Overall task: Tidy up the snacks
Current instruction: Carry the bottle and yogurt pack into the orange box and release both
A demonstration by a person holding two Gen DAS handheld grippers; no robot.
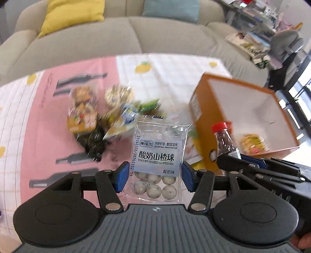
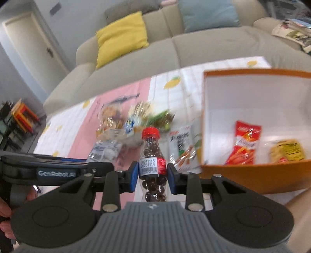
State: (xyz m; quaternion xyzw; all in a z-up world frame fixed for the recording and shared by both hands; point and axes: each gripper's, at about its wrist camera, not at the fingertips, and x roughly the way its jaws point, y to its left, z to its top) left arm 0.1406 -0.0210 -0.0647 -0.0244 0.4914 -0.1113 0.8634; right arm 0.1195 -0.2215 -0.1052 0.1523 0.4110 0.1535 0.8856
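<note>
My left gripper (image 1: 155,175) is shut on a clear yogurt-coated hawthorn packet (image 1: 158,155) and holds it upright above the table. My right gripper (image 2: 152,176) is shut on a small red-capped bottle of dark chocolate balls (image 2: 152,159), also seen in the left wrist view (image 1: 225,141). An orange box (image 2: 252,171) with a white inside stands at the right and holds a red snack pack (image 2: 245,144) and a yellow pack (image 2: 287,150). The box also shows in the left wrist view (image 1: 206,109). A blurred pile of snack packets (image 1: 101,116) lies on the table, left of the box.
The table carries a pink and white cloth (image 1: 38,116) with lemon and bottle prints. A beige sofa (image 1: 116,39) with a yellow cushion (image 2: 121,37) and a blue cushion (image 2: 208,13) runs behind it. A pretzel-stick packet (image 2: 181,148) lies beside the box. Stools (image 2: 21,114) stand far left.
</note>
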